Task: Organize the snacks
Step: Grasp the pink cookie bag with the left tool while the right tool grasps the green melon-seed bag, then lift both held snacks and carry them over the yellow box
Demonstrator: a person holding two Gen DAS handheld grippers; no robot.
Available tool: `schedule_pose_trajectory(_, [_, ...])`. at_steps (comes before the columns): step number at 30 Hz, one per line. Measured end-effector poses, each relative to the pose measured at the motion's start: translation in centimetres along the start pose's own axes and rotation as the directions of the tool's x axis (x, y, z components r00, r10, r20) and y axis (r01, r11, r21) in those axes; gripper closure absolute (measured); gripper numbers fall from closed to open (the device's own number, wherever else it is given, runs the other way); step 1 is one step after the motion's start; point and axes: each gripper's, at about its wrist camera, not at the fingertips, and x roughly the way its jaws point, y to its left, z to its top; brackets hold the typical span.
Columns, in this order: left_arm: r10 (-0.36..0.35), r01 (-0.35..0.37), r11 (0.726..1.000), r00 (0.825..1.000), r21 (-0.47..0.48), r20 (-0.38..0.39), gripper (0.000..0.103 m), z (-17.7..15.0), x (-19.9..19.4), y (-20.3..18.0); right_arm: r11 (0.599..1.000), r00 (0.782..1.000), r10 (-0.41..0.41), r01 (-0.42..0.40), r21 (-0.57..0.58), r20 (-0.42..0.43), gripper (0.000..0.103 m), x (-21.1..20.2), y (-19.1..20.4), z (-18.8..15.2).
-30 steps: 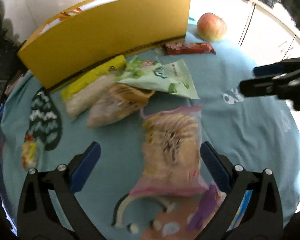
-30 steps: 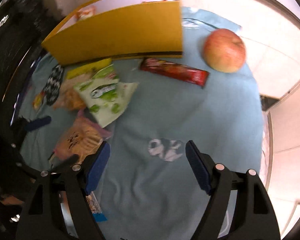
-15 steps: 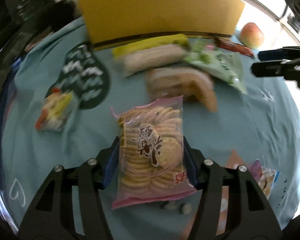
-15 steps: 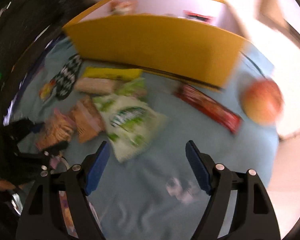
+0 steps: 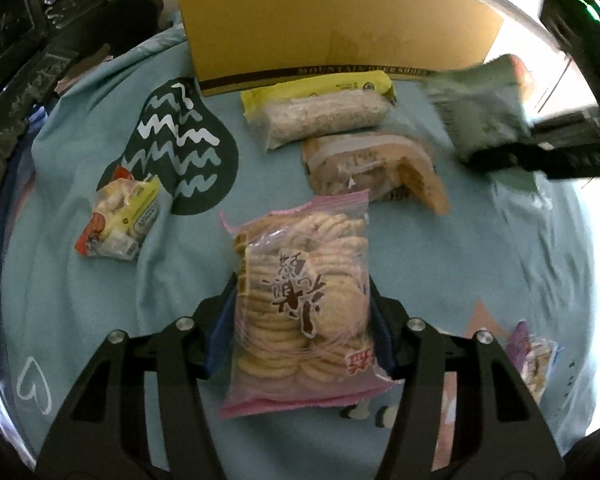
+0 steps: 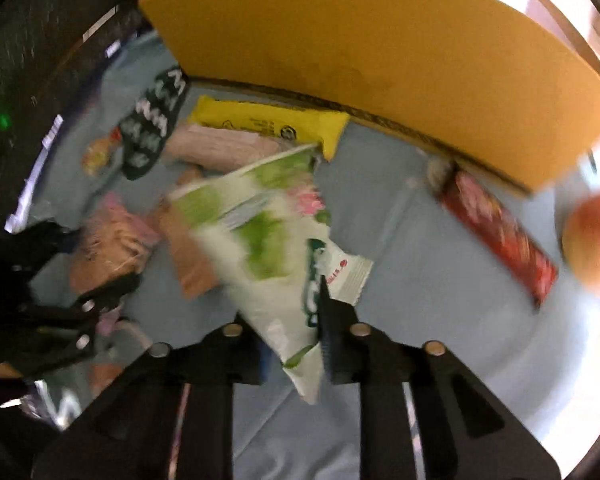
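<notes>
Both hands are loaded up here, so the pick-up step looks done and the carry is next. Nearest in the left wrist view, the left gripper (image 5: 302,320) has its pads pressed on either side of the pink-edged bag of round crackers (image 5: 304,304), about half-wide, clamped on the lower part of the pack with the top pointing to twelve o'clock. Over in the right wrist view, the right gripper (image 6: 292,336) has pinched right down onto the lower corner of the green and white snack pouch (image 6: 272,240), the jaws nearly together on thin foil, and the pouch looks blurred and tilted up toward eleven. Out at nine o'clock from the crackers lies a small yellow and red packet (image 5: 118,216) on the blue cloth (image 5: 80,300), well apart. Further on at twelve to one sit a brown-toned biscuit pack (image 5: 372,168) and a clear pack with a yellow end (image 5: 320,108), side by side. In the right view a red bar (image 6: 500,236) lies at two o'clock with an apple (image 6: 596,244) just beyond it. Farthest off, at twelve, stands the yellow box (image 5: 332,20), its near wall tall. Next move, by my reading: lift both packs high enough to clear that wall, then let go inside. The pouch's corner grip looks slight, so a gentle swing would suit.
</notes>
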Motion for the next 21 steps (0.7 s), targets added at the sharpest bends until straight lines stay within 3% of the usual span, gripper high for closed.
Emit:
schedule_pose_trajectory(4, [-0.049,0.049,0.999,0.998,-0.01,0.05,0.046,0.3,-2.0,-0.2,0.977,0.988,0.13,-0.141,0.158,0.078,0.087,-2.7,-1.9,-3.6])
schedule_pose_trajectory(7, [-0.079,0.08,0.997,0.992,-0.009,0.094,0.046,0.8,-4.1,-0.7,0.952,0.971,0.193,-0.22,0.212,0.142,0.087,-4.8,-1.7,-6.1])
schedule_pose_trajectory(13, [-0.138,0.138,0.99,0.975,0.013,0.171,0.046,1.9,-7.8,-1.6,0.937,0.944,0.218,-0.274,0.219,0.246,0.087,-9.6,-0.9,-8.4])
schedule_pose_trajectory(21, [-0.142,0.138,0.99,0.963,0.033,0.229,0.046,3.1,-10.7,-2.4,0.943,0.918,0.211,-0.282,0.178,0.337,0.087,-13.6,-0.2,-7.0])
